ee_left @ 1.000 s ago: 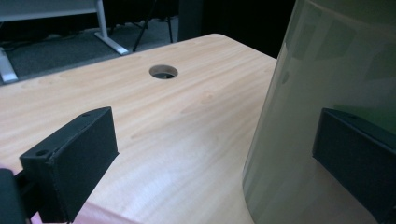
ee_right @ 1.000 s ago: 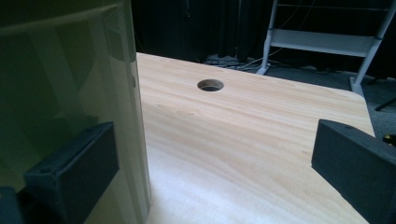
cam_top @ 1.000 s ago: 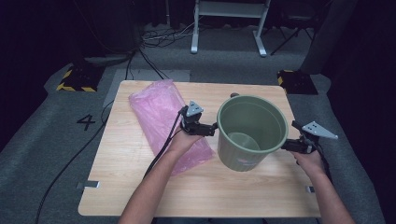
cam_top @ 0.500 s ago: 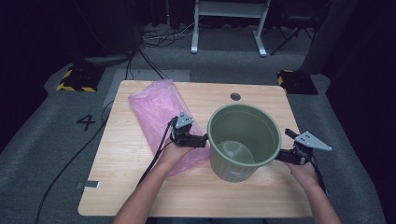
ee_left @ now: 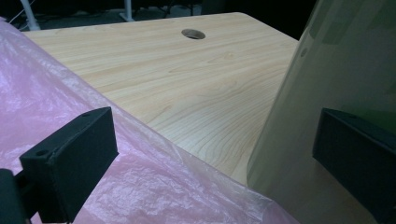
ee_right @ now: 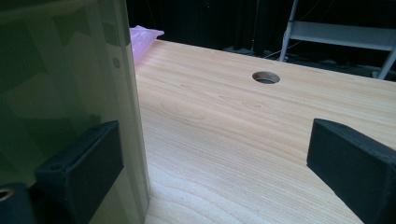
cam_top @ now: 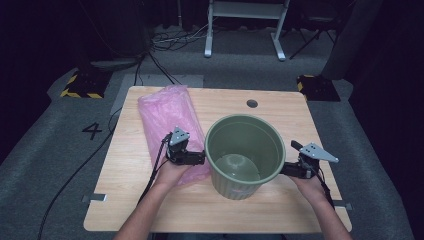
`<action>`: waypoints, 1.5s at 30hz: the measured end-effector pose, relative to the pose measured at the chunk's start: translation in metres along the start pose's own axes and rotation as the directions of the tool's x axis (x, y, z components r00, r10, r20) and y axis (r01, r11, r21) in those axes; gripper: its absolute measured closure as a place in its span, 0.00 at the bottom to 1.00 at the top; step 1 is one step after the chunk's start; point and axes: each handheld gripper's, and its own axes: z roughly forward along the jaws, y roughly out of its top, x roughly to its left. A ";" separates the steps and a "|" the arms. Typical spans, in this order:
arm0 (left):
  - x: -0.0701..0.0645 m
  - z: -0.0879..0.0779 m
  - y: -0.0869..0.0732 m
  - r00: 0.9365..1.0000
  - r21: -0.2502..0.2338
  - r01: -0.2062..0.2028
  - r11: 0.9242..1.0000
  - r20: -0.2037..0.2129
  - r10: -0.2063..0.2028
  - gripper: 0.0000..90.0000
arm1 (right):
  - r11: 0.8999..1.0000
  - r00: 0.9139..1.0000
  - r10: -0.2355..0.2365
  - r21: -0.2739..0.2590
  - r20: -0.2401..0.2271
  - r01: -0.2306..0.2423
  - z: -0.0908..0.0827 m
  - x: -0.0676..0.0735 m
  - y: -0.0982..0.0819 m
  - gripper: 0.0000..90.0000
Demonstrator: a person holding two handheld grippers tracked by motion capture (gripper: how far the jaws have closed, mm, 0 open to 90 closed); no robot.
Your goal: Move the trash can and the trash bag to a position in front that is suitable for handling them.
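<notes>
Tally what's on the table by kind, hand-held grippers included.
Green bin: 1
Pink plastic bag: 1
Hand-held gripper: 2, left hand-held gripper and right hand-held gripper, one either side of the bin
Total: 4

One readable mark: digit "4".
Painted dark on grey floor carpet [cam_top: 60, 150] left of table [cam_top: 280, 115], at [cam_top: 92, 131]. Nothing legible on bucket, bag or grippers.
</notes>
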 end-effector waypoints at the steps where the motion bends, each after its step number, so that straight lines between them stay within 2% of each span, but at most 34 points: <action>1: 0.000 0.000 0.000 1.000 0.000 0.000 1.000 0.000 0.000 0.00 | 1.000 1.000 0.000 0.000 0.000 0.000 0.000 0.000 0.000 0.04; 5: -0.001 -0.001 0.000 1.000 -0.001 -0.010 1.000 -0.006 0.010 0.00 | 1.000 1.000 0.001 0.000 0.004 -0.001 0.000 0.002 -0.001 0.04; 11: 0.002 0.001 0.000 1.000 0.010 0.016 1.000 0.015 -0.016 0.00 | 1.000 1.000 0.010 0.001 0.007 -0.010 -0.001 0.002 -0.001 0.00; 17: -0.001 0.002 0.001 1.000 -0.005 0.016 1.000 0.017 -0.016 0.00 | 0.999 0.999 0.049 -0.005 0.004 -0.049 -0.008 0.000 0.001 0.00; 19: -0.002 0.000 0.003 1.000 -0.019 0.012 1.000 0.009 -0.012 0.00 | 0.999 0.999 0.052 -0.006 0.002 -0.052 -0.012 -0.001 0.003 0.00; 21: -0.003 -0.003 0.004 1.000 -0.041 -0.020 0.999 -0.023 0.019 0.00 | 0.999 0.999 0.052 -0.009 0.000 -0.052 -0.015 -0.001 0.004 0.00; 24: 0.000 -0.002 0.005 1.000 -0.030 -0.002 1.000 -0.028 0.002 0.00 | 0.998 0.998 0.055 -0.016 0.001 -0.055 -0.025 -0.002 0.004 0.00; 31: 0.002 -0.009 0.009 0.998 -0.013 -0.010 1.000 -0.060 0.009 0.00 | 0.998 0.998 0.060 -0.014 0.017 -0.059 -0.041 -0.003 -0.006 0.00; 34: 0.007 -0.015 0.008 0.996 -0.007 -0.013 1.000 -0.083 0.012 0.00 | 0.997 0.997 0.077 -0.010 0.012 -0.077 -0.044 -0.003 -0.011 0.00; 35: 0.014 -0.020 0.006 0.995 0.004 0.000 1.000 -0.097 0.000 0.00 | 0.996 0.996 0.086 -0.010 0.016 -0.086 -0.047 -0.003 -0.017 0.00; 37: 0.017 -0.022 0.004 0.994 0.005 0.009 1.000 -0.107 -0.009 0.00 | 0.995 0.995 0.101 -0.016 0.014 -0.101 -0.049 -0.003 -0.021 0.00; 40: 0.028 -0.030 -0.003 0.988 0.025 0.010 1.000 -0.155 -0.006 0.00 | 0.993 0.993 0.115 -0.021 0.011 -0.115 -0.052 -0.002 -0.025 0.00; 42: 0.035 -0.035 -0.008 0.985 0.027 0.027 0.999 -0.170 -0.022 0.00 | 0.991 0.992 0.129 -0.030 0.010 -0.129 -0.056 -0.002 -0.030 0.00; 43: 0.045 -0.041 -0.015 0.980 0.038 0.057 0.998 -0.191 -0.049 0.00 | 0.991 0.991 0.135 -0.025 0.010 -0.135 -0.058 -0.002 -0.035 0.00; 45: 0.048 -0.042 -0.017 0.979 0.039 0.067 0.997 -0.196 -0.058 0.00 | 0.990 0.990 0.139 -0.028 0.011 -0.139 -0.058 -0.002 -0.037 0.00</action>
